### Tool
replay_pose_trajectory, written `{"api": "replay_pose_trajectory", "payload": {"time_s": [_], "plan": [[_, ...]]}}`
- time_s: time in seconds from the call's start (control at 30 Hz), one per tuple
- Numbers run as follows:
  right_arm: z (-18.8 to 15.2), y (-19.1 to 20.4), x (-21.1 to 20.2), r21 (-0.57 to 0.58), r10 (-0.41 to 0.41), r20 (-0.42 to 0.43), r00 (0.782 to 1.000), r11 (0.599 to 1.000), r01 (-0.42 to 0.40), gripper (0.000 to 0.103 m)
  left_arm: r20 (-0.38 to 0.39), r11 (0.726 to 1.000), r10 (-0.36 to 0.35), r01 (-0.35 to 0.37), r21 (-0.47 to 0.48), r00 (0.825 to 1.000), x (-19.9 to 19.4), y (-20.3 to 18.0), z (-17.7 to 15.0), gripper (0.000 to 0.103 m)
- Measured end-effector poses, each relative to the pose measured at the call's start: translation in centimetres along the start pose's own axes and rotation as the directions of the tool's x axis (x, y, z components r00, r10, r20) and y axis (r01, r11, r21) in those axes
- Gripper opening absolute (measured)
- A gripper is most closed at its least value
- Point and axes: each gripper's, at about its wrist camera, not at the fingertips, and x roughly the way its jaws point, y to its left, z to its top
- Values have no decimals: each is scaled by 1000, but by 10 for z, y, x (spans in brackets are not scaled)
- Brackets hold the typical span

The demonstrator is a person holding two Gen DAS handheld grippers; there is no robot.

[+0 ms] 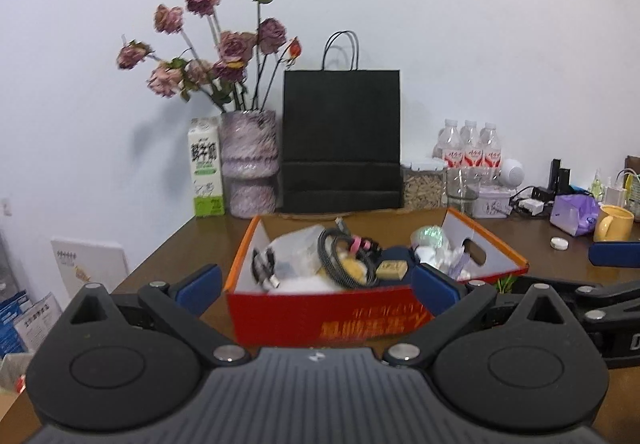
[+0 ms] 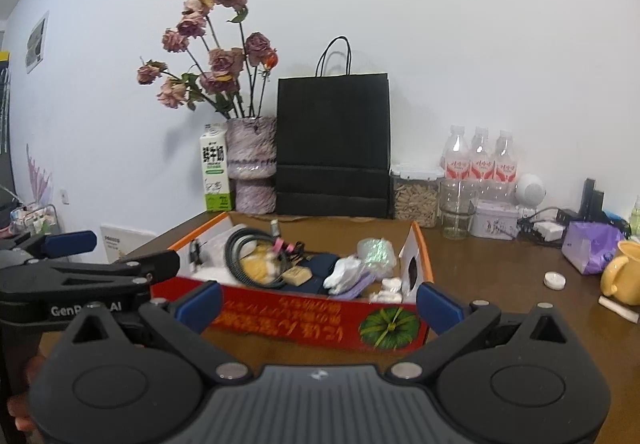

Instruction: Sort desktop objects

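- My left gripper (image 1: 316, 284) is spread wide, nothing between the blue pads (image 1: 200, 282); it hovers in front of the red cardboard box (image 1: 320, 308), centre of the frame.
- My right gripper (image 2: 318, 300) is likewise wide apart and empty, facing the same box from lower centre of its view.
- The left gripper also shows at the left edge of the right wrist view; "GenR... AI" is partly readable on it.
- Done, I judge: most of the sorting. The box already holds a coiled dark cable (image 1: 344, 256), a tan eraser-like block (image 1: 392, 269), white crumpled bits (image 2: 346, 272), a greenish wrapped ball (image 2: 376, 250) and a clear pouch.
- Left, I judge: loose items at the right of the frame, namely a small white round cap (image 2: 555, 279), a white stick-like thing (image 2: 618, 309) at the right edge, a purple tissue pack (image 2: 590, 246) and a yellow mug (image 2: 624, 278). I can't tell which of these belong in the box.
- Writing: the box front has yellow Chinese print, upside down in the right view and too blurred to read, beside a green pumpkin picture (image 2: 390, 328).
- The milk carton (image 2: 216, 174) left of the vase (image 2: 252, 164) reads "鲜牛奶".
- The water bottles (image 2: 480, 160) have red labels that are unreadable.
- The black paper bag (image 1: 340, 140) in the centre back has no visible print.
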Motion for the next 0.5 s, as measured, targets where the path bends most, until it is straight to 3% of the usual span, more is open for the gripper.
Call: {"api": "replay_pose_trajectory", "payload": {"time_s": [0.5], "plan": [[-43, 25, -54, -3, -9, -89, 996, 1000, 9, 103, -124, 999, -39, 35, -39, 992, -54, 5, -40, 103]]}}
